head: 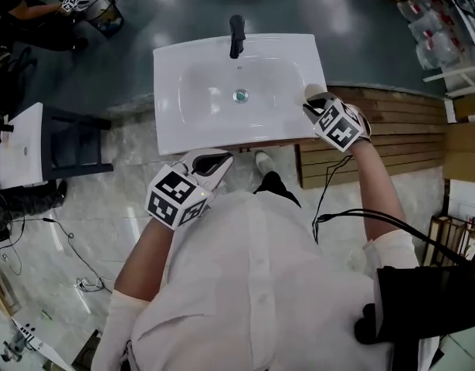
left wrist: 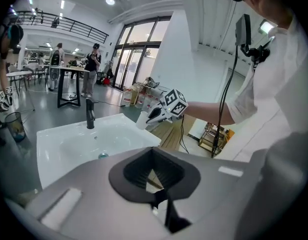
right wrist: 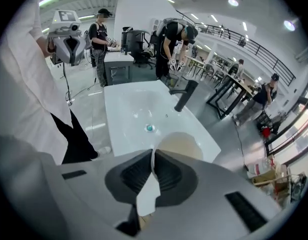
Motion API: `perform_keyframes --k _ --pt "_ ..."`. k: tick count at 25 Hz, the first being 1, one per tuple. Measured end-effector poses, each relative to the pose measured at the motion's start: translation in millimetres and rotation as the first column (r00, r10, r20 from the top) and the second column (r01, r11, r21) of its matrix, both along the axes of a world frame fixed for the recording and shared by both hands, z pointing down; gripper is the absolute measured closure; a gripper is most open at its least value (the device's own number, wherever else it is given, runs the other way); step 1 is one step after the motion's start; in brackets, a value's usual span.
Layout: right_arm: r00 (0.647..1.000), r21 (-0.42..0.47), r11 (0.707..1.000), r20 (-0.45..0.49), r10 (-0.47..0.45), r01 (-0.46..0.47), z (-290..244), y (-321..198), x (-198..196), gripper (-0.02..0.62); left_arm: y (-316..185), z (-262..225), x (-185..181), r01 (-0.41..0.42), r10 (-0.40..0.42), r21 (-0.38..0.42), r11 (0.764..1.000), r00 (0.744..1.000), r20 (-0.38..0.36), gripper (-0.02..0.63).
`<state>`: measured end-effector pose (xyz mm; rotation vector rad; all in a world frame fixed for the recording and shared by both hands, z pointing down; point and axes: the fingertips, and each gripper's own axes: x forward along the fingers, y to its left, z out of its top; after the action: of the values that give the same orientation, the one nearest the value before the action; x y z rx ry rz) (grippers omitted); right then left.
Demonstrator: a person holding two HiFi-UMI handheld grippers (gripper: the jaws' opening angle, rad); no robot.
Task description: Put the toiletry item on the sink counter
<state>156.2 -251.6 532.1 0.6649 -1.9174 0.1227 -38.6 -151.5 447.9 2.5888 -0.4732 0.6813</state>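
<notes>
A white cup [head: 313, 93] hangs over the right rim of the white sink counter [head: 167, 122], level with the basin. My right gripper [head: 314, 103] is shut on the cup's thin wall. In the right gripper view the wall [right wrist: 149, 191] sits clamped between the pads, and the cup's pale inside [right wrist: 178, 145] shows beyond the jaws. The left gripper view shows the same cup [left wrist: 142, 119] at the counter's far corner. My left gripper [head: 214, 161] hovers at the sink's front edge, left of centre. It looks shut, with nothing between its pads [left wrist: 138, 171].
A black faucet [head: 236, 35] stands at the back of the basin, with the drain [head: 240, 96] in the middle. Wooden slats [head: 391, 130] lie to the right. A second white sink [head: 21, 145] on a dark frame stands at the left. Cables trail on the floor.
</notes>
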Motion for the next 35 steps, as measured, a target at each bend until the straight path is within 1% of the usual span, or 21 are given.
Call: perform_keyframes --k 4,8,12,15,20,24,27,29,32,35 --pt "0.997 -0.01 0.998 -0.04 -0.069 0.069 10.5 -49.8 19.4 0.583 -26.6 -4.9 13.7 0.102 -0.102 -0.014 0.995 0.995 -0.007 0.6" --pt "0.992 -0.012 0.994 -0.052 -0.111 0.111 20.6 -101.4 43.0 0.583 -51.5 -4.5 31.4 0.158 -0.158 -0.015 0.987 0.987 0.017 0.601" --pt "0.985 -0.026 0.987 -0.055 -0.16 0.159 32.8 -154.8 48.1 0.583 -83.2 -1.7 40.2 0.226 -0.226 -0.033 0.973 0.974 0.027 0.6" --pt "0.978 -0.048 0.98 -0.059 -0.198 0.195 44.3 -181.6 53.5 0.583 -98.3 0.9 50.0 0.275 -0.273 -0.039 0.961 0.961 0.037 0.6" --pt "0.962 -0.08 0.963 -0.075 -0.263 0.257 61.9 -206.4 67.8 0.583 -105.4 4.9 68.5 0.346 -0.344 -0.052 0.937 0.938 0.046 0.6" --pt "0.94 -0.115 0.943 -0.103 -0.324 0.313 72.6 -224.2 63.5 0.583 -112.6 6.9 64.0 0.399 -0.397 -0.063 0.915 0.916 0.054 0.6" --pt "0.924 -0.129 0.928 -0.115 -0.365 0.351 80.8 -227.1 61.3 0.583 -107.7 13.2 62.3 0.432 -0.427 -0.069 0.899 0.901 0.071 0.6" --pt "0.918 -0.136 0.922 -0.122 -0.378 0.362 86.7 -228.3 65.0 0.583 -104.5 17.6 63.4 0.447 -0.442 -0.07 0.892 0.894 0.08 0.6" --pt "0.918 -0.146 0.921 -0.123 -0.378 0.36 94.7 -231.2 67.1 0.581 -104.2 21.7 62.6 0.468 -0.462 -0.065 0.881 0.883 0.085 0.6" --pt "0.908 -0.142 0.911 -0.111 -0.403 0.387 93.8 -233.2 58.7 0.581 -104.6 20.1 60.3 0.482 -0.477 -0.067 0.874 0.876 0.079 0.6"
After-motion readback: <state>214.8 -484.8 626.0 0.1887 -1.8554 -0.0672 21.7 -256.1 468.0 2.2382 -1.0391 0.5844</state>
